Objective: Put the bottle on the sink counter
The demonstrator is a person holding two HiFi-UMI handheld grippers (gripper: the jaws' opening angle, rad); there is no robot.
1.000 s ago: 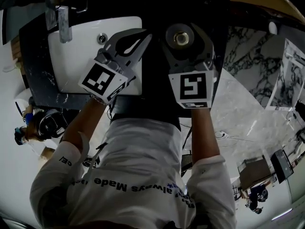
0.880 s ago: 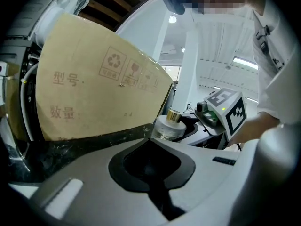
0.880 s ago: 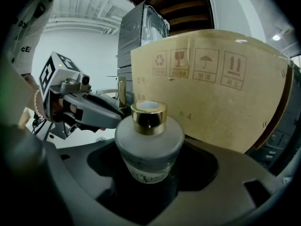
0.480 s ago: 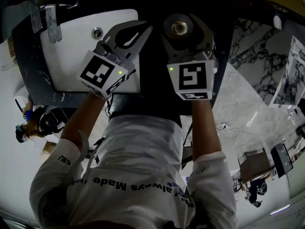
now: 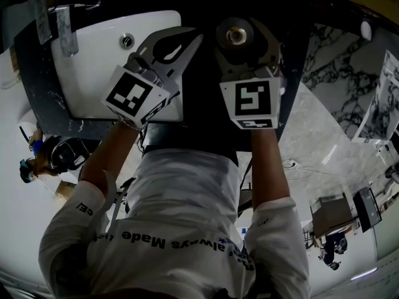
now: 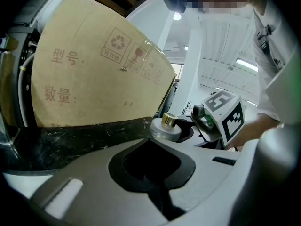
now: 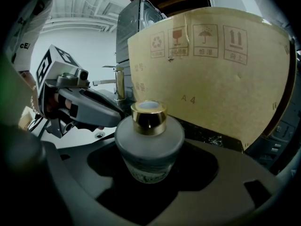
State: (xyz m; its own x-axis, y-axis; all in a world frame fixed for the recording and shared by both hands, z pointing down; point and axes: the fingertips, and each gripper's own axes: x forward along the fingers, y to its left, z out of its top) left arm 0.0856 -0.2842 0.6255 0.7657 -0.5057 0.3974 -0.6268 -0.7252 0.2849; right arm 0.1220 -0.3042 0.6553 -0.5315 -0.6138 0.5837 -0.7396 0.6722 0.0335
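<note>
A round frosted bottle (image 7: 149,147) with a gold cap stands upright between the jaws of my right gripper (image 5: 239,22), which is shut on its body. In the head view the bottle (image 5: 235,36) is over the dark sink counter (image 5: 199,80), just right of the white basin (image 5: 93,67). My left gripper (image 5: 191,40) is shut with nothing in it, over the basin's right edge beside the bottle. From the left gripper view the bottle (image 6: 165,126) shows just beyond the jaw tips, with the right gripper's marker cube (image 6: 226,116) behind it.
A chrome faucet (image 5: 62,23) stands at the basin's far left. A tall cardboard sheet (image 7: 211,65) rises behind the counter. Marble floor (image 5: 324,123) lies to the right, with a person's white shirt (image 5: 181,217) below.
Both grippers and the bottle shifted slightly toward the counter's back a second ago. Over the last half second they have held nearly still.
</note>
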